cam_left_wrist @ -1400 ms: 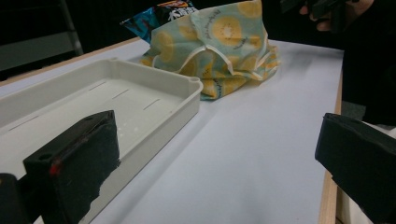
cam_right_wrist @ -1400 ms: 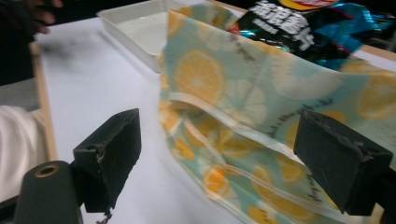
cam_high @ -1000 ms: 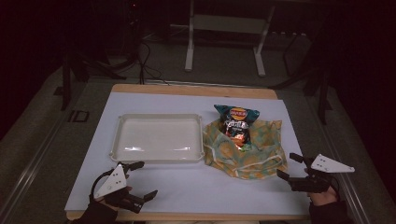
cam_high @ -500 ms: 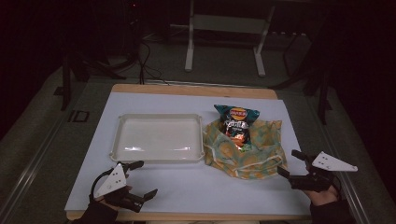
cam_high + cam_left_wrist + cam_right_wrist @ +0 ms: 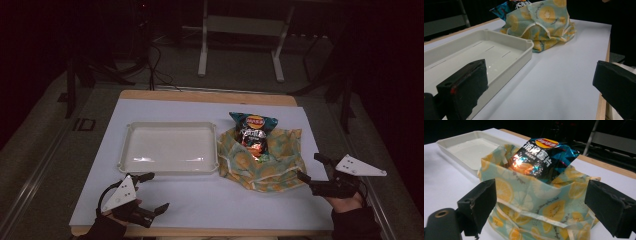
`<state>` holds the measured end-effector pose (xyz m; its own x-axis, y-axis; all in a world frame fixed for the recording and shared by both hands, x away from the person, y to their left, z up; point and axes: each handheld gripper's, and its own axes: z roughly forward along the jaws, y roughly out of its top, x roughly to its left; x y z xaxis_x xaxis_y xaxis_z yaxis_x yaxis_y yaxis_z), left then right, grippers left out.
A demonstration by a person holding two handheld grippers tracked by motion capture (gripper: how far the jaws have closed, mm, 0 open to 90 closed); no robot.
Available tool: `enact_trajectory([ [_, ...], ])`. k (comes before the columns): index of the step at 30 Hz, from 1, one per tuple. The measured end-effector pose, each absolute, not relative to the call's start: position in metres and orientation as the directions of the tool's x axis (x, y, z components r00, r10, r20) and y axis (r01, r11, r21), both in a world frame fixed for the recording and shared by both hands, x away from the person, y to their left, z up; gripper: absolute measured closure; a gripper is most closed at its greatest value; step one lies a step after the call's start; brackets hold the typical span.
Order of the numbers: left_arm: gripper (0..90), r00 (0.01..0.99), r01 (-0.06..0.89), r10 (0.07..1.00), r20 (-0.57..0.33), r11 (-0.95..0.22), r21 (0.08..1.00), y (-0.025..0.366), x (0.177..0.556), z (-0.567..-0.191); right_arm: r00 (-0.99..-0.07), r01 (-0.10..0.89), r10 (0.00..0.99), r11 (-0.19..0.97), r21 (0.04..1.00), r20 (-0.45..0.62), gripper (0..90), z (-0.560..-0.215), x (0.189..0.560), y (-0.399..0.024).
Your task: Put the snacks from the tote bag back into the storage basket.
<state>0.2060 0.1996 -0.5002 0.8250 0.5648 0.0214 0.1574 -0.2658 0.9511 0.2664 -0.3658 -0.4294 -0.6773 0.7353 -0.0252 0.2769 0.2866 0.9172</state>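
1. The fingers of the right gripper [image 5: 315, 168] stand wide apart with nothing between them; in the right gripper view its two blocky black pads [image 5: 480, 205], matte and slightly chipped at the edges, frame the bag from either side without touching it.
2. The fingers of the left gripper [image 5: 152, 192] are also spread wide and hold nothing; in the left gripper view one rough black pad [image 5: 465, 87] sits low in front of the tray's near wall.
3. The soft fabric bag printed with yellow citrus slices on pale green [image 5: 260, 162] lies slumped and creased on the white tabletop [image 5: 220, 205], just beside the right edge of the tray and near the right gripper's tips. Its mouth, edged with a cream trim, gapes open.
4. A glossy, crinkled foil crisp packet in dark blue with a red-and-yellow logo [image 5: 252, 132] rests partly inside the bag's mouth, its upper half sticking out toward the far side of the table.
5. The shallow rectangular tray of smooth off-white plastic [image 5: 170, 127], with rounded corners and a raised rim, sits left of the bag; its glossy floor catches a highlight.
6. Each gripper carries a flat grey three-cornered plate [image 5: 121, 192] on top.
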Motion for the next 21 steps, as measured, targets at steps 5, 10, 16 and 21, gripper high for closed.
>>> enact_trajectory([
  [5,0.3,0.825,0.156,0.565,0.022,-0.266,0.951,0.199,0.206,-0.5,-0.666,0.277,0.746,0.28,0.919,-0.027,10.5,-0.425,0.269,-0.362],
  [10,0.3,0.827,0.155,0.561,0.026,-0.272,0.95,0.198,0.206,-0.5,-0.642,0.282,0.766,0.288,0.915,-0.043,10.6,-0.421,0.273,-0.359],
  [16,0.3,0.827,0.158,0.562,0.025,-0.275,0.948,0.198,0.206,-0.5,-0.633,0.269,0.772,0.279,0.922,-0.049,10.7,-0.41,0.276,-0.356],
  [21,0.3,0.829,0.158,0.559,0.026,-0.279,0.947,0.198,0.206,-0.5,-0.621,0.25,0.78,0.29,0.924,-0.077,10.7,-0.4,0.281,-0.352],
])
